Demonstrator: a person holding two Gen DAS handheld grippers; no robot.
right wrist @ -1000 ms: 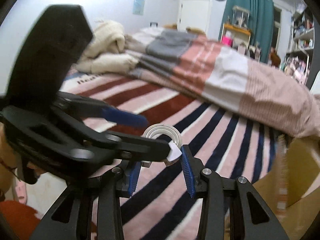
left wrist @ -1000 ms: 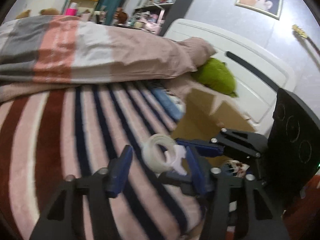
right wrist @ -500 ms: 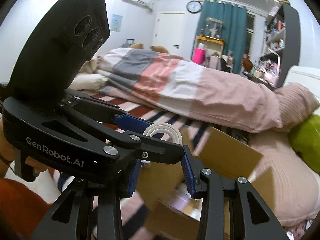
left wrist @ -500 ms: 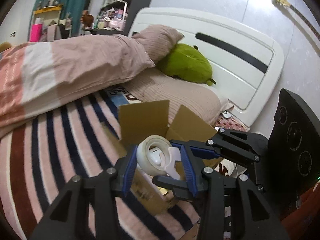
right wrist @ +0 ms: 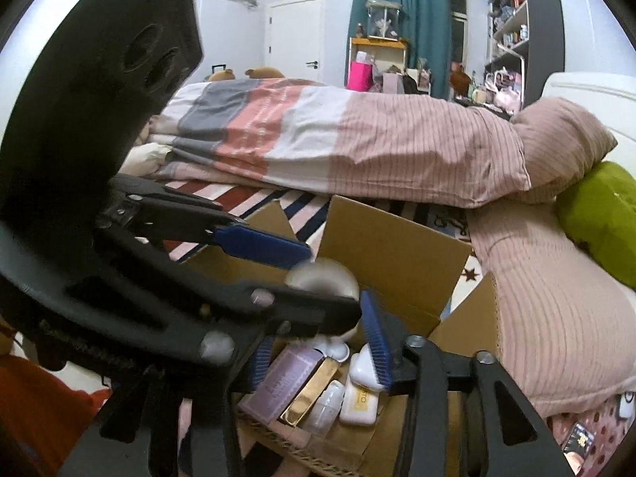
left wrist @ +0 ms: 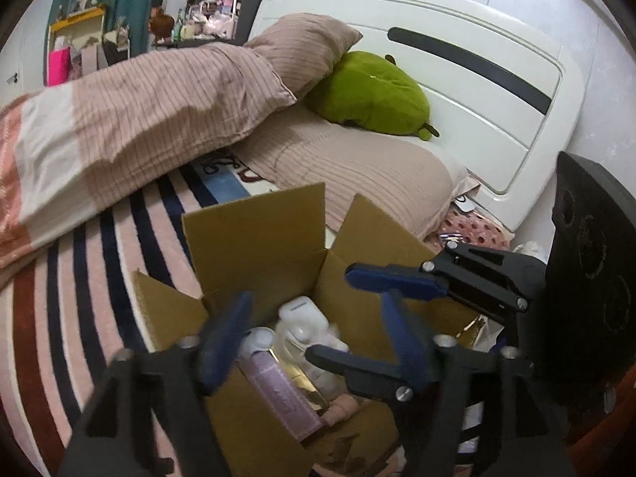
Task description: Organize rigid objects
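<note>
An open cardboard box (left wrist: 254, 238) stands on the striped bed; it also shows in the right wrist view (right wrist: 393, 254). Inside lie a purple box (left wrist: 282, 397), a gold box (right wrist: 314, 391) and white containers (left wrist: 304, 320). My left gripper (left wrist: 314, 338) is open above the box, with nothing between its fingers in its own view. In the right wrist view a blurred white tape roll (right wrist: 324, 276) sits by the left gripper's fingers over the box; whether it is held I cannot tell. My right gripper (right wrist: 318, 353) is open and empty just above the box.
A pink striped duvet (left wrist: 139, 111) and pillow (left wrist: 306, 47) lie behind the box, with a green plush (left wrist: 373, 91) against the white headboard (left wrist: 477, 91). Small items lie on a dotted pink cloth (right wrist: 588, 433) at the bed's right edge.
Both grippers swung from the striped blanket to over the box. The left gripper's fingers opened wide, and the tape roll no longer shows between them in the left wrist view.
</note>
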